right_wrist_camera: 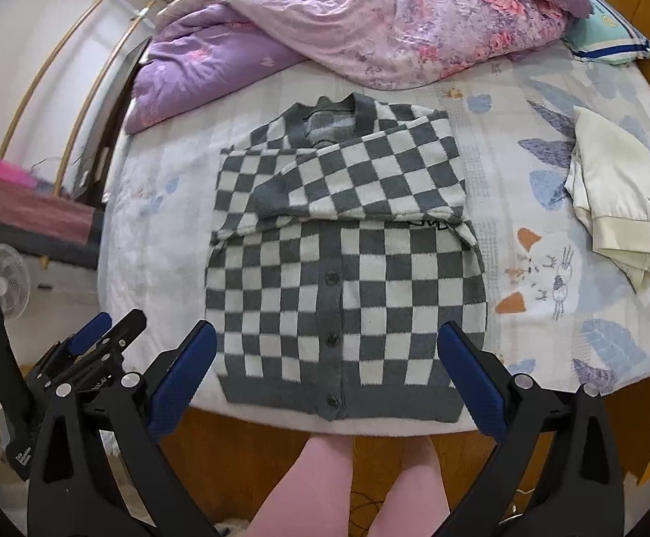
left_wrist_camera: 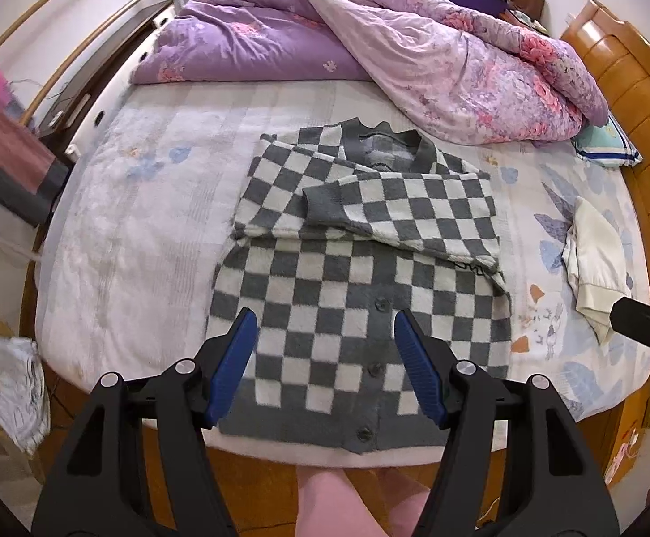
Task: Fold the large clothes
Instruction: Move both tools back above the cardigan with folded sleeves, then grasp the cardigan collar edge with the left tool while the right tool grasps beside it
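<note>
While both hang above | left claw (left_wrist_camera: 322, 335), right claw (right_wrist_camera: 327, 349) agape, empty | cardigan (left_wrist_camera: 347, 277) beneath, untouched

Two fisheye views look steeply down from above the near edge of a bed covered by a pale printed sheet (left_wrist_camera: 146, 232). The left wrist camera sits slightly left of the right wrist camera, both facing the crumpled purple floral quilt (right_wrist_camera: 369, 22) at the far side. Both share the grey-and-white checked knitted cardigan (left_wrist_camera: 352, 286), seen close. Edges are distorted, so the room's sides are probably unreliable.
</note>
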A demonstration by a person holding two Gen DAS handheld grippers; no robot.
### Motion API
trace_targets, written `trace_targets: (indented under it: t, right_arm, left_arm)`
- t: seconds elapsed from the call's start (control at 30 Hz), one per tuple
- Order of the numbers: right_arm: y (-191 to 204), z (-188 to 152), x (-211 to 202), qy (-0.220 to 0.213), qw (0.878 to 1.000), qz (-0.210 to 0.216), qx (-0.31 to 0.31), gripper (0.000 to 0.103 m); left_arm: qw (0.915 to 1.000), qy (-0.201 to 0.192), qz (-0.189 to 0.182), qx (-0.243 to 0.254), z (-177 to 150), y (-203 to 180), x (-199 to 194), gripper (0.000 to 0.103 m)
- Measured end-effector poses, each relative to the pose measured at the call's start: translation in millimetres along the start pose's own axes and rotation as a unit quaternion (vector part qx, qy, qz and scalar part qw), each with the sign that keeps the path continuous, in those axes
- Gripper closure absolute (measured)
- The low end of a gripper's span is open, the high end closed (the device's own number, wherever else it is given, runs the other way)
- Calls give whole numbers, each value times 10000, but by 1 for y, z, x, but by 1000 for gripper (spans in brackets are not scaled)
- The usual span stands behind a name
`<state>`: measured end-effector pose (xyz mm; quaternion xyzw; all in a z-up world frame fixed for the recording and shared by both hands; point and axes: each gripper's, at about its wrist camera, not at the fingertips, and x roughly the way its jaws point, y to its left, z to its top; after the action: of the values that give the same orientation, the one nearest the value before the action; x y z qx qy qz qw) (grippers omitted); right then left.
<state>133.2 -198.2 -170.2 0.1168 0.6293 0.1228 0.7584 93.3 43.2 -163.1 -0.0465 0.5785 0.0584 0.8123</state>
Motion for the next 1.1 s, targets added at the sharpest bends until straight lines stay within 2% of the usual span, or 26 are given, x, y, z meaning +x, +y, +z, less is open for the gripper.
trace_targets:
  t: [0.27,0.33,0.5,0.73,0.77,1.1]
  right_arm:
    - [35,39,40,44,9977,-282,614,8]
    - [40,47,47,65,9966,-303,757,8]
    - [47,73,64,89,9950,-442,893,8]
    - [31,112,108,189,9904,-272,1339,8]
    - [28,120,118,244,9904,-243,1338,8]
    - [-13,208,214,612,9912,-432,1095,8]
  left_arm:
    - [9971,229,-345,640,75,44,50,38]
    - [9962,251,-332,759,89,49,60,38]
    - [9948,405,-449,823,123,59,92,38]
    - [9938,703,-333,797,163,60,152,35]
    - [9937,740,-290,789,168,60,161,33]
    - [9928,1083,63,507,233,73,279,29]
